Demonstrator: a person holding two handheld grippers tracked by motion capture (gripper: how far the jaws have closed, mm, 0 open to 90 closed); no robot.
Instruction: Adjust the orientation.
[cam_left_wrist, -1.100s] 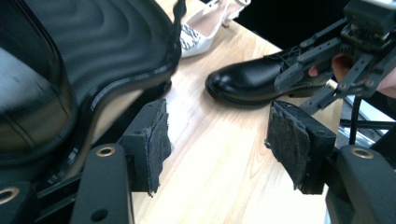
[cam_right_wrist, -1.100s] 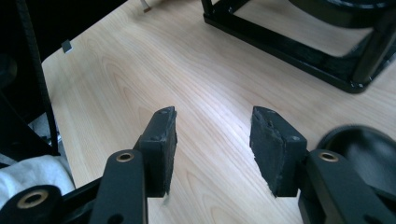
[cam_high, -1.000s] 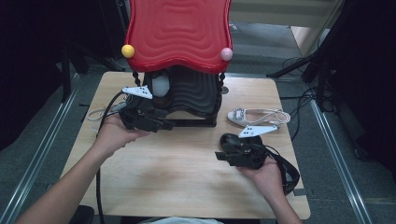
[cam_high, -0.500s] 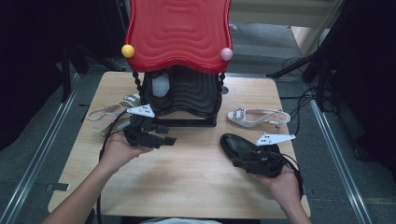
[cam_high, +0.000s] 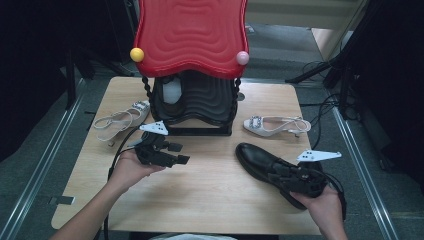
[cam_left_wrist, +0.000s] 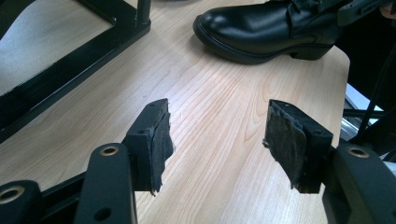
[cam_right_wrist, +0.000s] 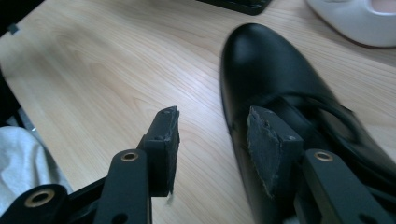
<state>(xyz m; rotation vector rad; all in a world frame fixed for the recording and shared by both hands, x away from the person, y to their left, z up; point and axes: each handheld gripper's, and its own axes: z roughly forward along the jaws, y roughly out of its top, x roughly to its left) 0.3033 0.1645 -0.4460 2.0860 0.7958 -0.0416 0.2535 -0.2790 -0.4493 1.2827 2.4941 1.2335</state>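
a: high view first. where is the boot (cam_high: 270, 162) seen, and how is it judged to handle?

b: it lies on the table (cam_high: 210, 200) at the near right, toe pointed far-left, just near of the pale sandal (cam_high: 275, 124). it is judged fairly heavy, with a stiff sole, a smooth and likely slippery toe, and a softer upper. the collar or lace area is judged the best hold. the right gripper (cam_high: 295, 176) is held low over its heel end from the near right; the left gripper (cam_high: 172, 154) is held at the near left, well apart from it, aimed right.

a: left gripper view?

b: the pads (cam_left_wrist: 161, 140) are seen wide apart with only bare wood between them. the boot (cam_left_wrist: 266, 28) is seen far off, upright on its sole.

a: right gripper view?

b: the jaws have just been closing but are not yet clamped. one pad (cam_right_wrist: 268, 140) is seen over the upper of the boot (cam_right_wrist: 271, 70), the other over the wood beside it. contact cannot be told. the gripper is tilted down along the boot toward the toe.
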